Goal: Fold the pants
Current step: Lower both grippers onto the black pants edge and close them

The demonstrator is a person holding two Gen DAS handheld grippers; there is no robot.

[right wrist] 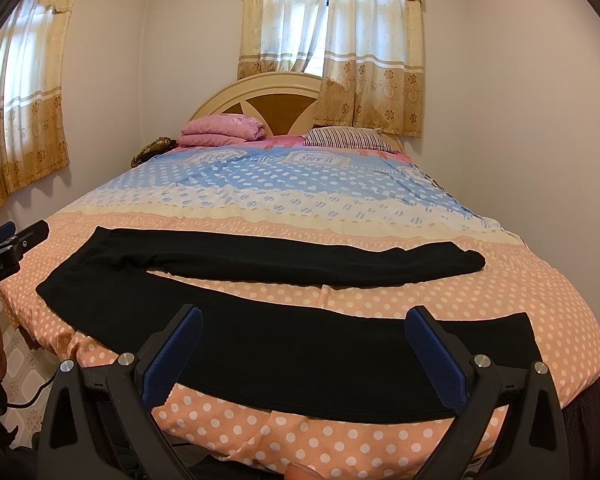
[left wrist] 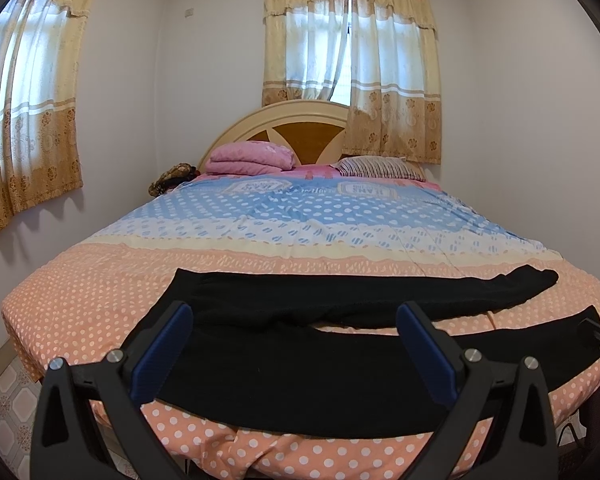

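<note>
Bed [left wrist: 80, 304] foot edge: pants [left wrist: 300, 380] lie with long axis across my view, legs apart; my left gripper [left wrist: 296, 332] and right gripper [right wrist: 304, 332] hover wide open, empty.

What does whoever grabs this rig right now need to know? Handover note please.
Left gripper: open, empty, near the waist end.
Right gripper: open, empty, over the near leg.
Black pants lie flat across the foot of the bed, waist at left, legs spread apart toward the right.
Done: pants laid out; no fold made.
Left: all folding, probably near leg onto far leg first.
</note>
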